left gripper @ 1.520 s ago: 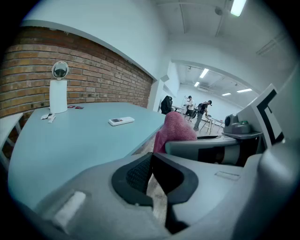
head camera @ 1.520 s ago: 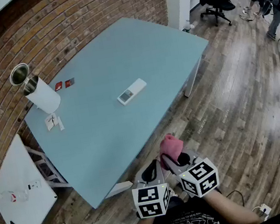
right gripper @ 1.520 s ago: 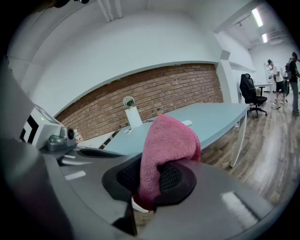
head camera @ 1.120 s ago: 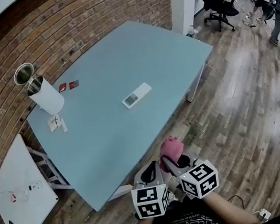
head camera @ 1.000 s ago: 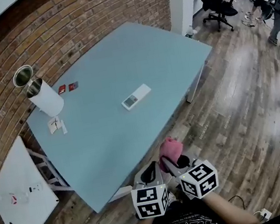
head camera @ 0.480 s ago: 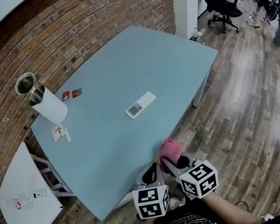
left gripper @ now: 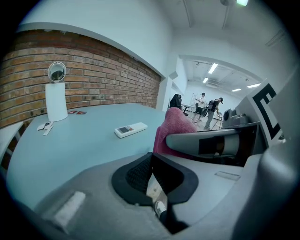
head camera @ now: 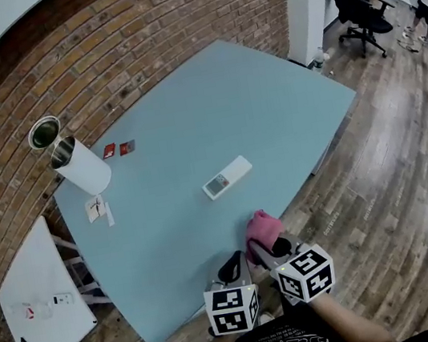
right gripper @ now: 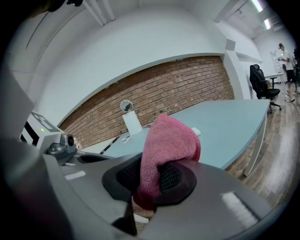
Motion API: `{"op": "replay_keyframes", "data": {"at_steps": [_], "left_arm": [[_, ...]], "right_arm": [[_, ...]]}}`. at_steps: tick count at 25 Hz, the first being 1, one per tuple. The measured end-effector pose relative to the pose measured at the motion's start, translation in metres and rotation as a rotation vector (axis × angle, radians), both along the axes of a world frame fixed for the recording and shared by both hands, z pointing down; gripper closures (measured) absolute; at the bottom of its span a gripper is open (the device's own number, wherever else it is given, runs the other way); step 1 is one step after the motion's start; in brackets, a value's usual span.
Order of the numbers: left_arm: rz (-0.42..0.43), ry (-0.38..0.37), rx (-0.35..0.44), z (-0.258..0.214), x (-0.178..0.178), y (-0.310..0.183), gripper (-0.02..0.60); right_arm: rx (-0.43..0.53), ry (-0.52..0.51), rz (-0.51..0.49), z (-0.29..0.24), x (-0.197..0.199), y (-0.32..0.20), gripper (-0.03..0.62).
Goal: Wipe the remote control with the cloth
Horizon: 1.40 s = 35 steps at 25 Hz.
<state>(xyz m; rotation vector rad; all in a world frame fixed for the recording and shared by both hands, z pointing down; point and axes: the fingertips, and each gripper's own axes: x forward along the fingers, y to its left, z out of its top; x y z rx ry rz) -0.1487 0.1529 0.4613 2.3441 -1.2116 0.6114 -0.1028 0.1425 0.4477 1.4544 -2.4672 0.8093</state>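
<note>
We had the cloth point(head camera: 263, 228) clamped in the right gripper point(head camera: 264, 245). The left gripper point(head camera: 232, 267) had its jaws together, empty. The remote control point(head camera: 227, 178) lay mid-table point(head camera: 280, 82), well ahead. We judged it best to pin one end with the left gripper and drag the cloth lengthwise.

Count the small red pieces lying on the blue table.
2. The left red piece and the right red piece lie side by side near the far edge of the table, just right of the white cylinder. None appears hidden.

Remote control point(head camera: 227, 178) on table point(head camera: 280, 82), mid-surface
</note>
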Motion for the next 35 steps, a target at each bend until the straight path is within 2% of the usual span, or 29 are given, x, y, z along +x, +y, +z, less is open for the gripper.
{"op": "replay_keyframes", "data": {"at_steps": [8, 19, 25, 31, 33, 35], "left_arm": [[-0.072, -0.042, -0.007, 0.008, 0.015, -0.048, 0.58], [-0.125, -0.077, -0.055, 0.023, 0.032, -0.101, 0.58], [-0.153, -0.104, -0.038, 0.024, 0.032, -0.124, 0.58], [-0.091, -0.232, 0.017, 0.022, 0.019, -0.153, 0.578], [-0.05, -0.271, 0.024, 0.02, 0.012, -0.162, 0.52], [-0.011, -0.3, 0.028, 0.019, 0.007, -0.169, 0.52]], "right_arm": [[-0.025, -0.043, -0.092, 0.006, 0.01, -0.048, 0.531], [-0.09, -0.096, -0.204, 0.024, 0.027, -0.093, 0.531], [-0.093, -0.097, -0.301, 0.024, 0.03, -0.109, 0.531], [-0.093, -0.099, -0.378, 0.022, 0.031, -0.125, 0.531], [-0.095, -0.101, -0.387, 0.021, 0.03, -0.13, 0.531], [-0.093, -0.101, -0.395, 0.019, 0.029, -0.134, 0.531]]}}
